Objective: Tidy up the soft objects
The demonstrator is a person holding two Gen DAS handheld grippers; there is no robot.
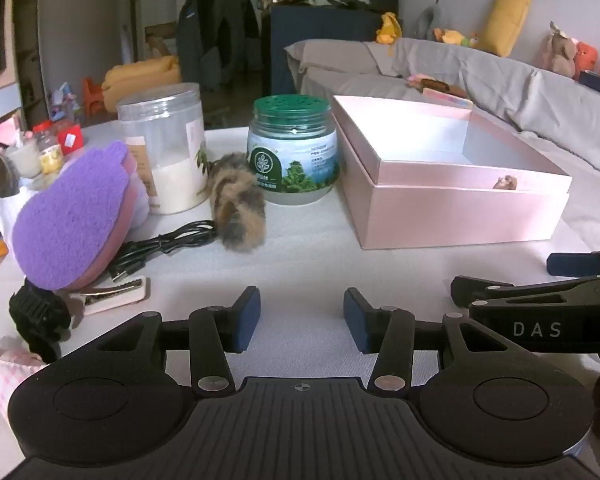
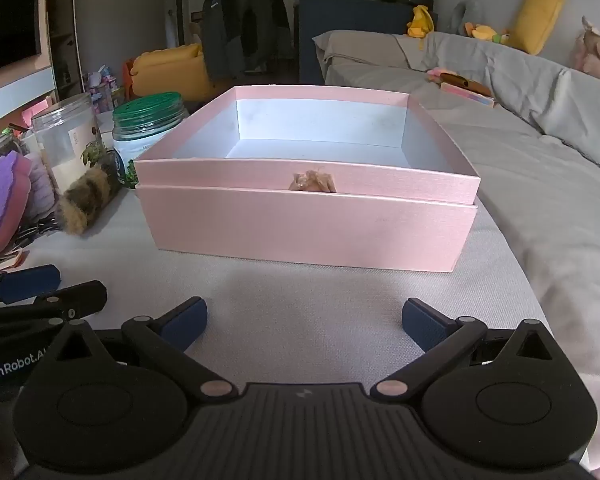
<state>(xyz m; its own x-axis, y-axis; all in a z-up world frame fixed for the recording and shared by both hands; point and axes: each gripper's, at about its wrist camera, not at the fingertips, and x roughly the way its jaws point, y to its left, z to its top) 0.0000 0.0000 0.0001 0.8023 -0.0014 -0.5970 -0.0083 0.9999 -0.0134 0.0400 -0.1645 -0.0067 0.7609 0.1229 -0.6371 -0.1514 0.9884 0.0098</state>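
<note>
While the left gripper sits low over the white table, fingers spread and holding nothing, a furry brown toy lies ahead beside a green-lidded jar, purple sponge left. Right wrist view: right gripper spread wide, holding nothing, facing the open pink box.

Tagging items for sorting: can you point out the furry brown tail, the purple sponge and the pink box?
furry brown tail (image 1: 238, 204), left wrist view, mid-body fur.
purple sponge (image 1: 70, 216), left wrist view, purple face.
pink box (image 2: 308, 222), right wrist view, front wall.
</note>
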